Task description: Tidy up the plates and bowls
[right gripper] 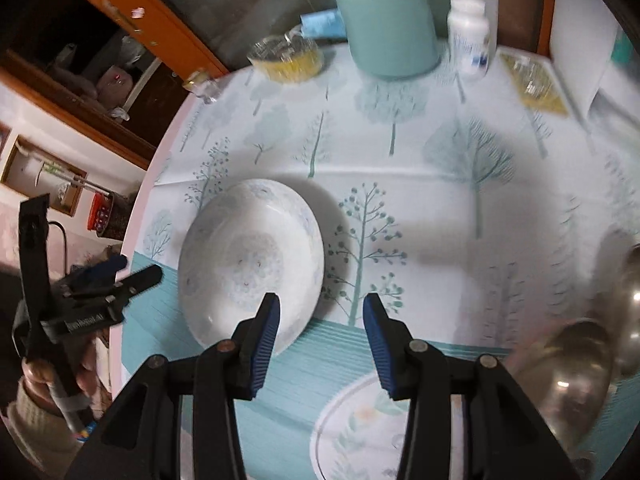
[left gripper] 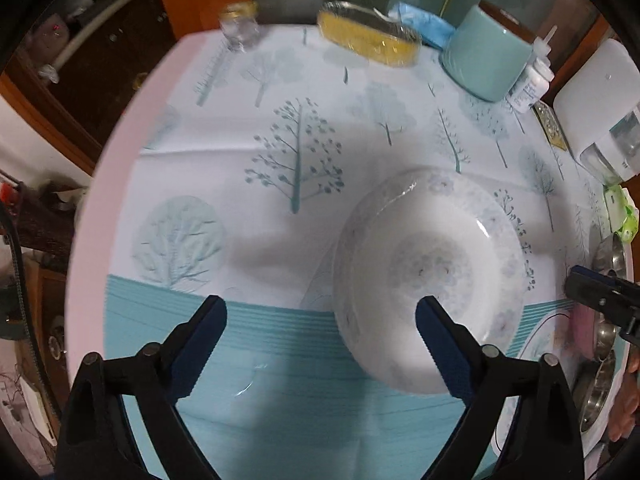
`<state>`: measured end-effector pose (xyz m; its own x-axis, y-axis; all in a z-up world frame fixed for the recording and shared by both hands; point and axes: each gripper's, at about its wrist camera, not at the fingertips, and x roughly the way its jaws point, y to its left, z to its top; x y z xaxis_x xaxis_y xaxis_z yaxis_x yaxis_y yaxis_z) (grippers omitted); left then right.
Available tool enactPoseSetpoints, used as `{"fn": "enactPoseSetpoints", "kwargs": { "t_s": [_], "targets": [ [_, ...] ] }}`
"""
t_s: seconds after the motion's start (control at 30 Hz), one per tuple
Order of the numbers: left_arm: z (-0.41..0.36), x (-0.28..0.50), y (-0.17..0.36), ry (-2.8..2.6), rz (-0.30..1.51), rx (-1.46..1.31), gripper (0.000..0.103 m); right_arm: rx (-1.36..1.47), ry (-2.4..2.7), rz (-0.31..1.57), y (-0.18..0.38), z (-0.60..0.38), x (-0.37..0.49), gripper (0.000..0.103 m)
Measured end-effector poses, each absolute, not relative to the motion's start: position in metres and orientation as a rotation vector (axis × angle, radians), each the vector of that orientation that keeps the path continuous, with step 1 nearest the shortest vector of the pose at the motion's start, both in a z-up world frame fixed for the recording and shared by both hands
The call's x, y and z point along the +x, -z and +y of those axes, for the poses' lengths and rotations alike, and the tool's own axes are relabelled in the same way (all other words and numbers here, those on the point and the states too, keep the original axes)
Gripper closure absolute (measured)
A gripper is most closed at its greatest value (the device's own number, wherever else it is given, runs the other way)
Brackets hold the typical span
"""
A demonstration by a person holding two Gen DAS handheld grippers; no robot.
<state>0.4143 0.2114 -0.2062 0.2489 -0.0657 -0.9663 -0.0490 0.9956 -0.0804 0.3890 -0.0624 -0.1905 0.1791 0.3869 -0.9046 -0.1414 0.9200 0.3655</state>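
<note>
Left gripper [left gripper: 322, 344] wide open, right gripper [right gripper: 320, 340] half-open, both empty; bowl [left gripper: 430, 276], plate [right gripper: 360, 428] unstacked on tabletop [left gripper: 248, 132]; sorting apparently barely begun.

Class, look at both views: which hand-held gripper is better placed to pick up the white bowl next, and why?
Probably the left hand-held gripper. Its jaws stand wide open, with one finger already over the white bowl. The right hand-held gripper is narrower and sits beside the bowl, nearer the flowered plate.
</note>
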Motion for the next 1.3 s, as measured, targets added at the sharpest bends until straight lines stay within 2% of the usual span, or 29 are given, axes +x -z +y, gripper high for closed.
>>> {"fn": "enactPoseSetpoints", "kwargs": {
  "t_s": [0.07,0.13,0.3,0.33,0.4,0.43,0.47,0.5,0.57,0.67,0.8,1.03,1.3],
  "targets": [
    [0.21,0.419,0.218,0.03,1.332,-0.117,0.011,0.241,-0.373,1.36,0.203,-0.06,0.394,0.059],
    [0.211,0.424,0.227,0.045,1.339,-0.135,0.017,0.246,-0.363,1.376,0.216,-0.056,0.399,0.059],
    [0.216,0.433,0.247,0.093,1.385,-0.221,0.044,0.245,-0.364,1.392,0.232,-0.046,0.405,0.06],
    [0.217,0.434,0.249,0.099,1.389,-0.23,0.047,0.239,-0.362,1.39,0.233,-0.045,0.406,0.06],
    [0.218,0.436,0.254,0.119,1.396,-0.25,0.064,0.238,-0.363,1.39,0.235,-0.043,0.406,0.067],
    [0.218,0.437,0.256,0.132,1.4,-0.261,0.068,0.241,-0.369,1.396,0.236,-0.042,0.406,0.075],
    [0.217,0.438,0.257,0.142,1.404,-0.269,0.076,0.244,-0.377,1.406,0.238,-0.041,0.407,0.079],
    [0.217,0.438,0.259,0.146,1.407,-0.269,0.081,0.243,-0.385,1.416,0.24,-0.04,0.407,0.085],
    [0.215,0.438,0.261,0.156,1.415,-0.266,0.086,0.226,-0.383,1.423,0.242,-0.037,0.407,0.089],
    [0.213,0.438,0.263,0.16,1.423,-0.258,0.089,0.219,-0.373,1.432,0.244,-0.035,0.407,0.096],
    [0.22,0.44,0.266,0.183,1.445,-0.34,0.094,0.247,-0.377,1.44,0.245,-0.038,0.408,0.097],
    [0.216,0.426,0.258,0.223,1.453,-0.32,0.094,0.257,-0.385,1.467,0.241,-0.042,0.397,0.097],
    [0.199,0.388,0.217,0.31,1.415,-0.342,0.094,0.276,-0.42,1.47,0.214,-0.061,0.37,0.097]
  ]
}}
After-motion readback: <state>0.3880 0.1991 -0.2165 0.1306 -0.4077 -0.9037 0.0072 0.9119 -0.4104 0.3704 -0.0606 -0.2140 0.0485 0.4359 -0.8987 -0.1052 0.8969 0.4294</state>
